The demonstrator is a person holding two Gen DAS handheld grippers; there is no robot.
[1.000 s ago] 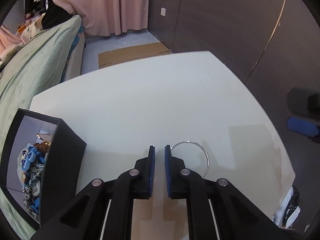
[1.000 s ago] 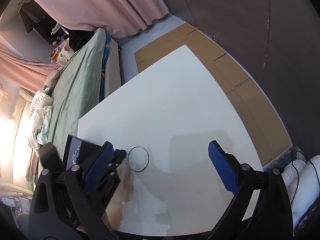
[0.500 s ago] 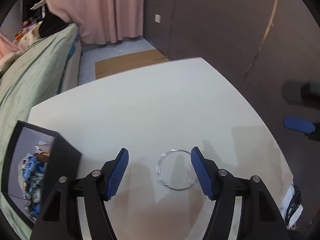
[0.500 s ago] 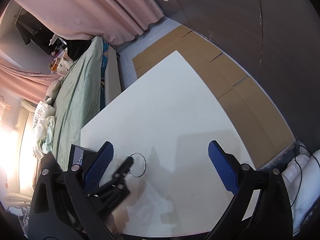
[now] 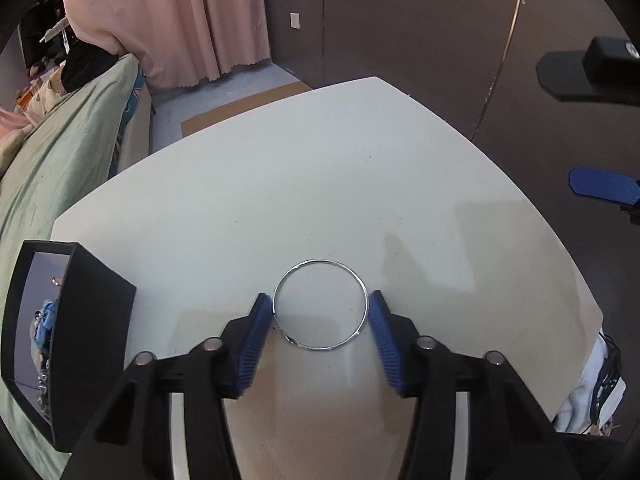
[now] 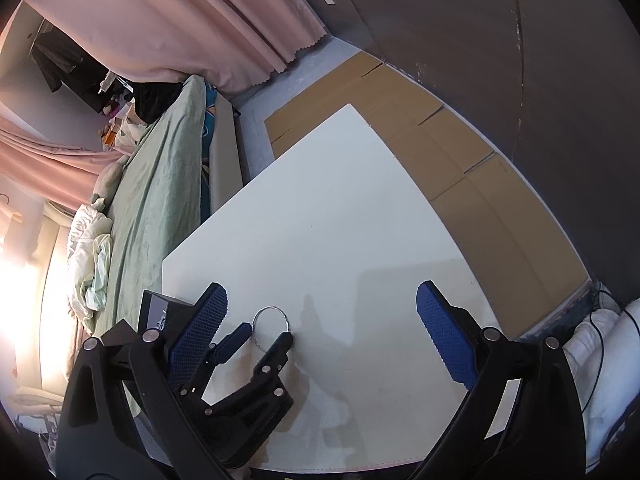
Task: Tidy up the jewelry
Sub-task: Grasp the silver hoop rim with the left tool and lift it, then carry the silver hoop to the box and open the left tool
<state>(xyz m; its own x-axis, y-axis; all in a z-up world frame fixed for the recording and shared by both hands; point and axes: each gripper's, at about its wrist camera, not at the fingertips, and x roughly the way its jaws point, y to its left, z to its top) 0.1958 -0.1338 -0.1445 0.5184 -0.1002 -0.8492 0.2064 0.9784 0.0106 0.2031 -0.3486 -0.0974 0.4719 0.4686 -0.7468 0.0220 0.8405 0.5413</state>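
A thin silver bangle (image 5: 320, 304) lies flat on the white table (image 5: 320, 168). My left gripper (image 5: 320, 308) is open, low over the table, with one blue pad on each side of the bangle, just touching or nearly touching its rim. The bangle (image 6: 271, 322) and the left gripper (image 6: 266, 334) also show in the right wrist view. A black jewelry box (image 5: 64, 340) with blue and silver pieces inside stands at the table's left edge. My right gripper (image 6: 320, 320) is open and empty, held above the table's near right side.
A bed with a green cover (image 6: 160, 184) runs along the table's left side. Pink curtains (image 5: 180, 20) hang behind. Cardboard (image 6: 460, 152) lies on the floor past the right edge. Dark wall panels (image 5: 400, 20) stand at the back. White cloth and cables (image 6: 600, 352) lie at far right.
My left gripper went from shut beside the bangle to open, then moved forward and down so its pads now flank the bangle. The right gripper stayed open and barely shifted.
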